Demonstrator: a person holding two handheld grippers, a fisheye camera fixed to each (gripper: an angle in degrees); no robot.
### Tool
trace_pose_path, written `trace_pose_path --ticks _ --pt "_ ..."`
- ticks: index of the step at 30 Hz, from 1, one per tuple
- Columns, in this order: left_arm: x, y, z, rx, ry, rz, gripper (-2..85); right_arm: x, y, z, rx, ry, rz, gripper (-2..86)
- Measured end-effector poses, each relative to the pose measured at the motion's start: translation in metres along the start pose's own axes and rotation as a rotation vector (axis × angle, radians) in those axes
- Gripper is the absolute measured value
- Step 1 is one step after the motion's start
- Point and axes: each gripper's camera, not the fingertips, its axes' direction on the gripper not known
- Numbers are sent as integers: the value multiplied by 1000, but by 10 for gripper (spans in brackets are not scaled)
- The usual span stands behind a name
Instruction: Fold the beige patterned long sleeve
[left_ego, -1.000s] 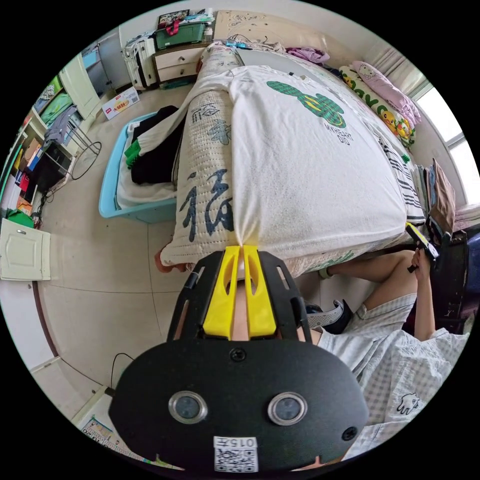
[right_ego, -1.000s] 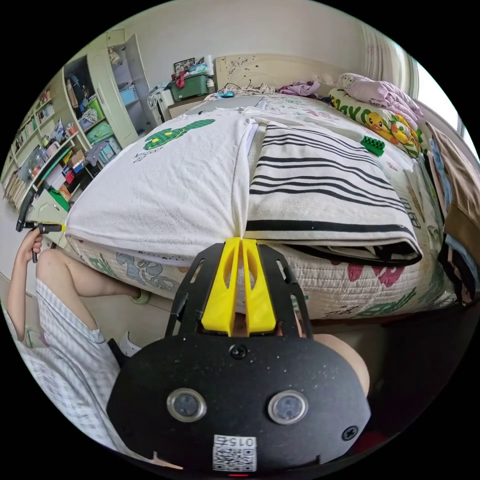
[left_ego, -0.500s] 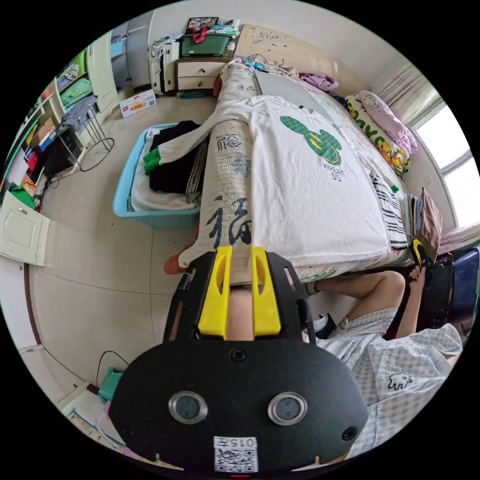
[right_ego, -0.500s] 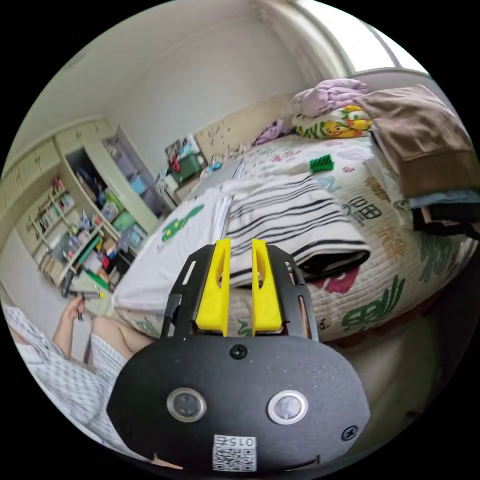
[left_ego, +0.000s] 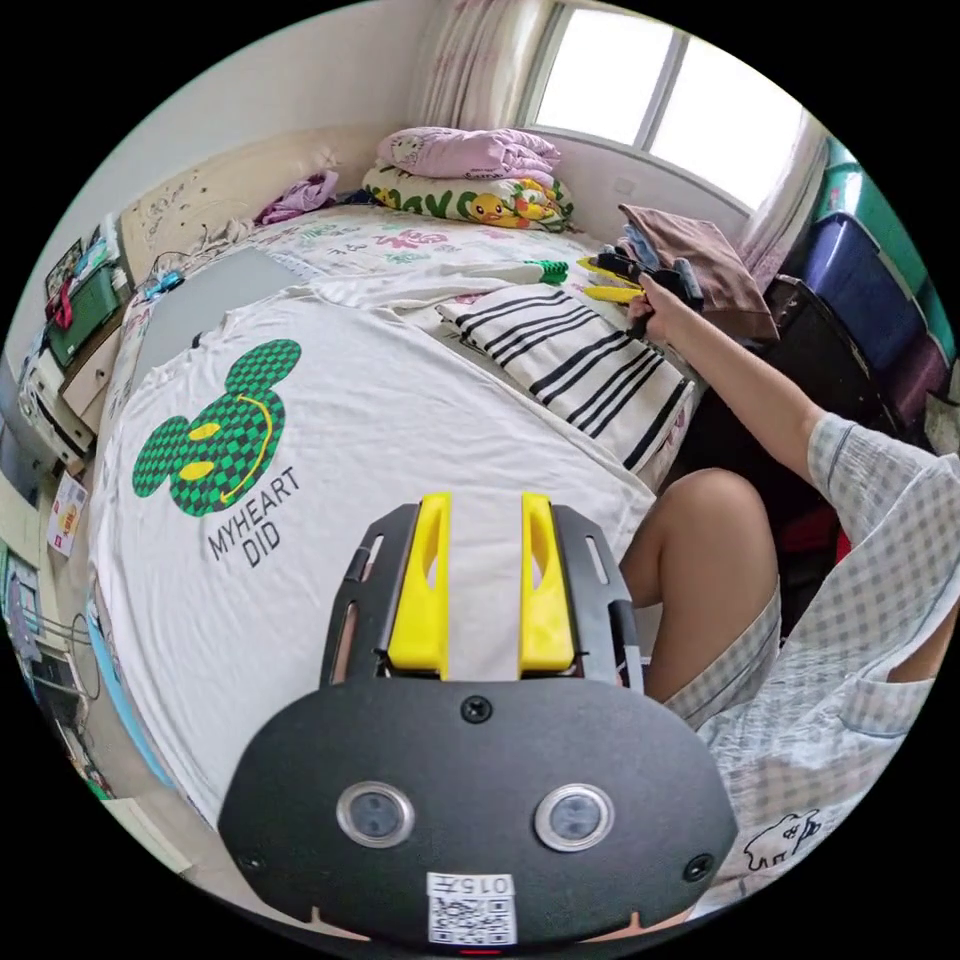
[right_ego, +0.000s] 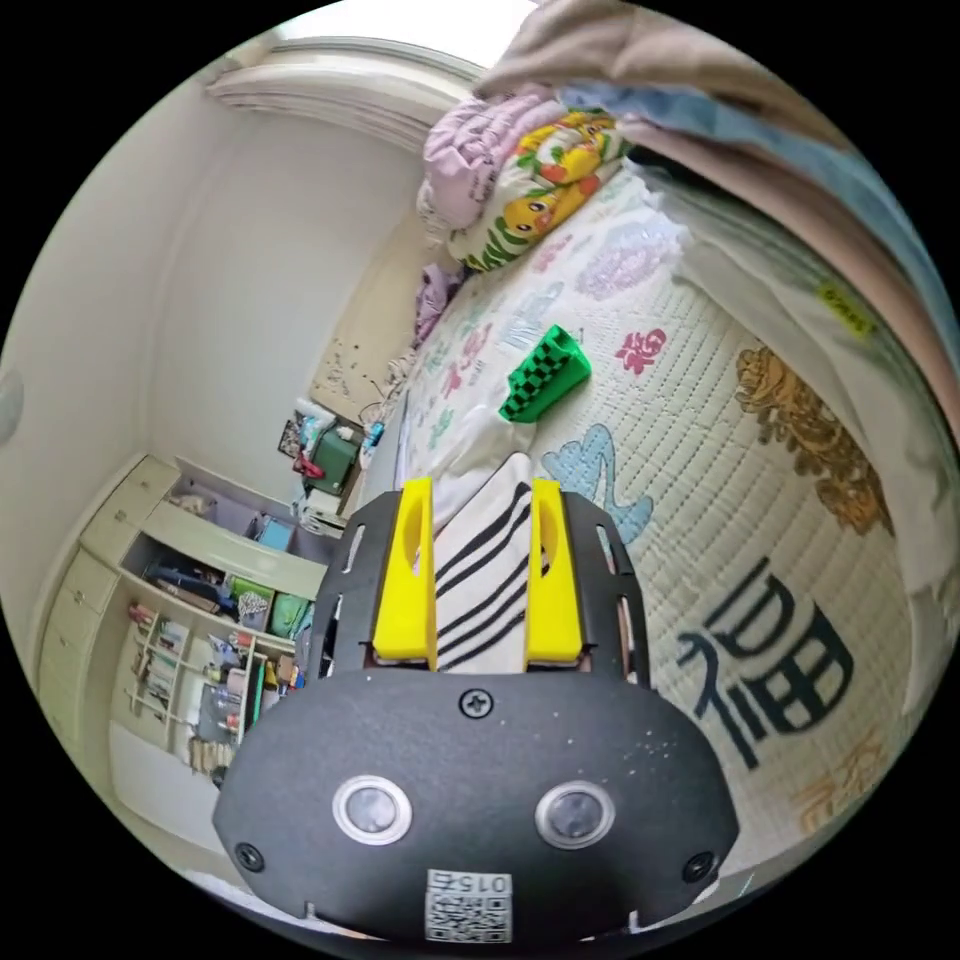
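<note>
The beige patterned long sleeve (left_ego: 400, 440) is spread flat on the bed (left_ego: 380, 235), the left gripper (left_ego: 485, 500) is held over its near hem with jaws parted and empty, and the right gripper (right_ego: 478, 485) is likewise held released above a striped garment (right_ego: 490, 590).

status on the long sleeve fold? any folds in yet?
Done: the cream long sleeve with the green mouse print lies spread flat on the bed, beside a folded striped garment. In hand: nothing; the left gripper and right gripper are both open. Left: every fold, since no sleeve or side is turned in.
</note>
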Motion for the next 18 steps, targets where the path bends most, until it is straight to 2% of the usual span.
trace_pose_path --ticks 3,5,7,11,13,16,18 --pt "29 -11 44 -51 -22 70 105 20 -32 23 -5 -89 89 171" --pt "31 -4 66 -101 -17 85 100 30 -46 31 33 -87 140 171" --pt "26 8 63 -60 -34 80 90 38 -57 39 62 -53 181 166" --pt "4 27 55 -16 -1 43 78 60 -65 54 164 -151 272 120" --pt "-4 33 50 -12 5 44 78 61 -65 59 178 -117 306 67" --pt "-23 43 41 3 33 25 78 38 -60 56 233 -77 245 42" --pt "-42 48 35 12 78 -3 82 -15 -50 57 273 -107 74 36"
